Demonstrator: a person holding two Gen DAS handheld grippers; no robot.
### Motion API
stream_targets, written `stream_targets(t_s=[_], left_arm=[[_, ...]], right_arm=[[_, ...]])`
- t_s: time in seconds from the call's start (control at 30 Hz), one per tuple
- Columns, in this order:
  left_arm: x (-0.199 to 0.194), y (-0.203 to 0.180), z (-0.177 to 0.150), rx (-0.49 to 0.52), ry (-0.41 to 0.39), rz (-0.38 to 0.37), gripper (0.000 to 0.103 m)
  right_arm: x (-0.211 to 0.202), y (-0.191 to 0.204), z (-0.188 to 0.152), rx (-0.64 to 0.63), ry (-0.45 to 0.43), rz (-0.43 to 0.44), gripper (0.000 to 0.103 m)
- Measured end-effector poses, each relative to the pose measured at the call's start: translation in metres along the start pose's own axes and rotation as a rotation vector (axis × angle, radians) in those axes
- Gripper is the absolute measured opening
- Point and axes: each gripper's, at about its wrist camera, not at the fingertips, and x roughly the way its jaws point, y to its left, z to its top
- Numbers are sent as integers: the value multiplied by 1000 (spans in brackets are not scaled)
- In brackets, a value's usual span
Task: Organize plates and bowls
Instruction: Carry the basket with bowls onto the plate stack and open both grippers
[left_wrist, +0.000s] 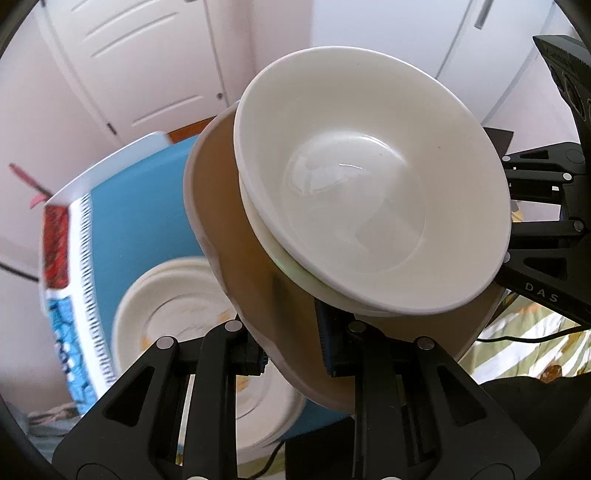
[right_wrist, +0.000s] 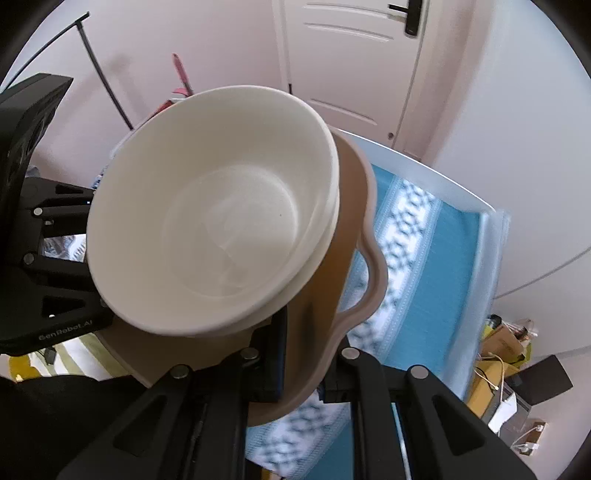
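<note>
White bowls (left_wrist: 369, 192) sat nested on a tan tray (left_wrist: 236, 236), both grippers (left_wrist: 295, 358) (right_wrist: 303, 365) pinching its rim above stacked plates (left_wrist: 177, 295) on a blue cloth (left_wrist: 147, 206).

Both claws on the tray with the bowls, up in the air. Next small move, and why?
Probably level the brown tray before carrying on. The stacked white bowls sit tilted on it, loose, with the left claw and right claw each shut on an opposite rim. White plates on the blue cloth lie below.
</note>
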Motion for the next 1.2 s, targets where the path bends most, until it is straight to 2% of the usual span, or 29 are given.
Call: stream_targets(t_s=[0.3, 0.33, 0.53, 0.77, 1.03, 1.2], left_arm=[[-29, 69, -38, -10, 65, 4, 18], [-20, 90, -34, -8, 69, 1, 18], [6, 138, -64, 12, 86, -18, 18], [23, 156, -71, 46, 89, -32, 18], [42, 167, -77, 41, 112, -86, 18], [45, 170, -77, 81, 120, -65, 18]], right_arm=[[29, 82, 12, 7, 38, 43, 12], [32, 89, 11, 12, 42, 44, 12], [51, 124, 12, 64, 52, 38, 12], [66, 134, 17, 110, 43, 17, 12], [69, 137, 13, 160, 35, -4, 12], [73, 144, 13, 183, 42, -24, 12]])
